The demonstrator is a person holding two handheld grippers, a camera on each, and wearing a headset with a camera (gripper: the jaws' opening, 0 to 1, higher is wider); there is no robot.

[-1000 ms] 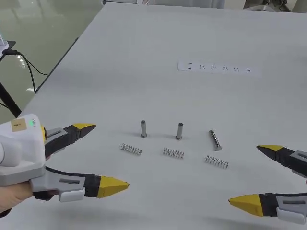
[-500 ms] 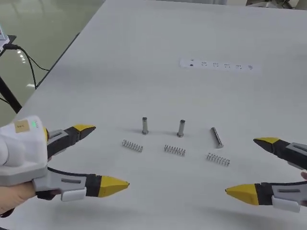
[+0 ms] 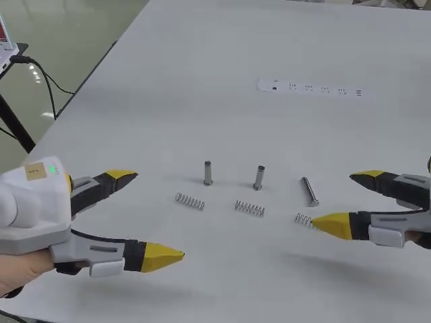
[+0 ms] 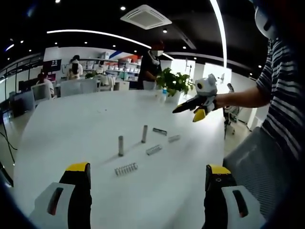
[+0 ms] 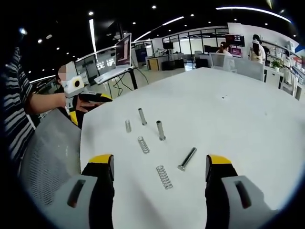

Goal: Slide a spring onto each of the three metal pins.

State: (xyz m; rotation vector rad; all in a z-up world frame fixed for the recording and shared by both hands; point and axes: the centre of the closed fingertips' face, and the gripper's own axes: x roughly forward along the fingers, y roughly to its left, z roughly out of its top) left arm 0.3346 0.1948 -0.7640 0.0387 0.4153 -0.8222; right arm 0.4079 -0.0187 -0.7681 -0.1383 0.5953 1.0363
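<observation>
Three metal pins sit mid-table: the left pin (image 3: 207, 172) and the middle pin (image 3: 259, 177) stand upright, the right pin (image 3: 309, 191) lies flat. In front of each lies a spring: left spring (image 3: 190, 201), middle spring (image 3: 250, 208), right spring (image 3: 303, 219). My right gripper (image 3: 349, 200) hovers open just right of the lying pin, its lower tip beside the right spring. My left gripper (image 3: 145, 215) is open at the near left, apart from the left spring. The right gripper view shows the lying pin (image 5: 187, 159) and nearest spring (image 5: 164, 176) between its jaws. The left gripper view shows the nearest spring (image 4: 126, 168).
A white power strip (image 3: 308, 88) lies flat toward the far side of the white table (image 3: 202, 81). The table's left edge drops to a floor with a black cable (image 3: 42, 79). People and desks stand in the background of both gripper views.
My right gripper has moved up and left toward the lying pin and right spring. The left gripper has held its place. The head camera has shifted slightly.
</observation>
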